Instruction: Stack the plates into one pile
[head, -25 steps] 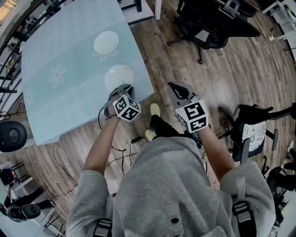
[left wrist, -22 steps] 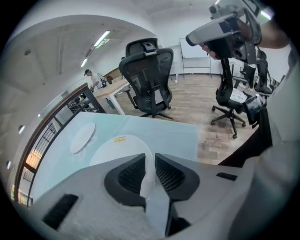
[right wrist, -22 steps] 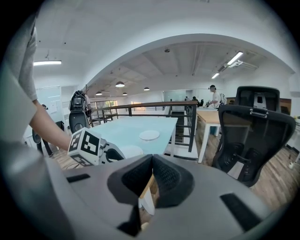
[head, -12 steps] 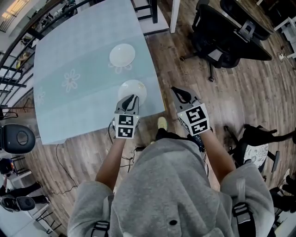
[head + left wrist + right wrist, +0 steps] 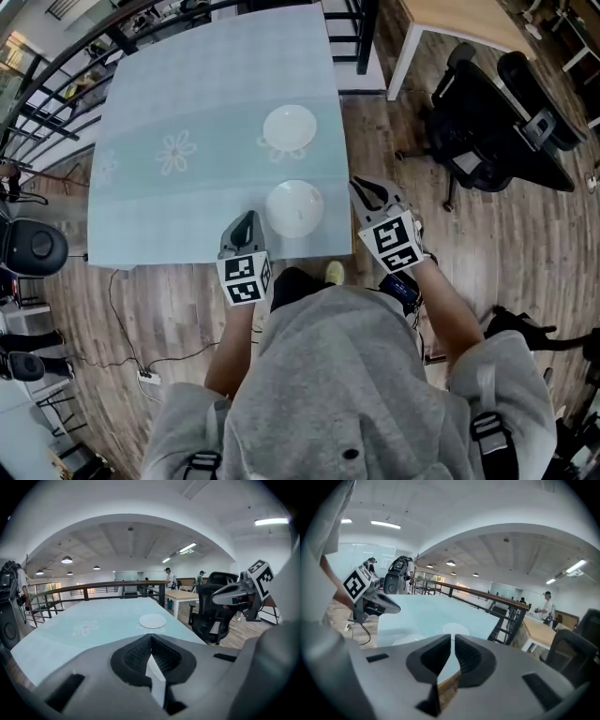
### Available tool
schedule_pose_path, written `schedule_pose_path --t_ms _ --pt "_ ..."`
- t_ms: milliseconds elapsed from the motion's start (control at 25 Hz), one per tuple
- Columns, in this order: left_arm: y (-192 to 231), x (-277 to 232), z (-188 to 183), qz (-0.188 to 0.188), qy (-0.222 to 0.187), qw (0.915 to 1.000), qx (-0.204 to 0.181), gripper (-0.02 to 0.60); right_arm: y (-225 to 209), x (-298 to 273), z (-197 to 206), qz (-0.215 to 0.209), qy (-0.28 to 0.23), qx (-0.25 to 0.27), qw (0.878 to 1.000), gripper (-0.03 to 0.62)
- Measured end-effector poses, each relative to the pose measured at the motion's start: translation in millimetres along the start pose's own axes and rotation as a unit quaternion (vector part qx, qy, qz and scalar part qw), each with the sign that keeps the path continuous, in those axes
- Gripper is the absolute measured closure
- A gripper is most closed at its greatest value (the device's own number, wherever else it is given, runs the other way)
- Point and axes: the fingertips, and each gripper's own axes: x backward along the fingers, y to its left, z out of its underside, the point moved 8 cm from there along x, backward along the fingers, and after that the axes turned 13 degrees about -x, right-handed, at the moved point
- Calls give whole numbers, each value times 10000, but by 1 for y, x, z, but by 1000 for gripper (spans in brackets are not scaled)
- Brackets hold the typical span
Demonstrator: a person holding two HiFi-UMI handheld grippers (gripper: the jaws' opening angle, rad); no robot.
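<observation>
Flanking the near white round plate (image 5: 294,208) on the pale-blue glass counter (image 5: 169,103), the left tongs (image 5: 246,219) have just closed on nothing; the right tongs (image 5: 362,188) are pressed together, empty; best to spread one wide and pinch the rim level.

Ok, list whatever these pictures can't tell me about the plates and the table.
- The near plate: in the left gripper view, blocked by the left gripper's own body, fingers just closed.
- The flower print under the far plate: head view, mostly covered by it.
- The table's legs: head view, under the tabletop.
- Right gripper view: near plate only a faint pale patch.
</observation>
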Motion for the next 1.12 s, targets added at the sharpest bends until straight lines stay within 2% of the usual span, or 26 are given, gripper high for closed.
schedule_pose_path --t_ms 120,240,320,360,760,880,1000,1120 --pt "13 0 6 -217 26 9997 65 561 0 -21 -8 -190 66 388 9990 563" --pt "23 0 14 -365 60 9992 157 561 2 -37 -10 -330 151 492 9981 553" --pt "28 -4 19 -411 72 9989 201 561 1 -48 -10 -397 230 537 9975 475" --pt "30 -7 22 -413 85 9989 212 561 1 -54 -9 -410 273 578 9971 464" --pt "54 -51 50 -321 314 9987 246 561 6 -128 -8 -445 716 1319 9877 464" --pt "58 -67 57 -256 267 9992 165 561 10 -156 -4 -528 949 1593 9812 464" --pt "62 -86 63 -201 138 9997 -15 561 18 -185 2 -646 1192 2058 9691 464" --pt "69 -98 71 -102 222 9997 24 561 25 -211 9 -715 1433 2389 9577 464"
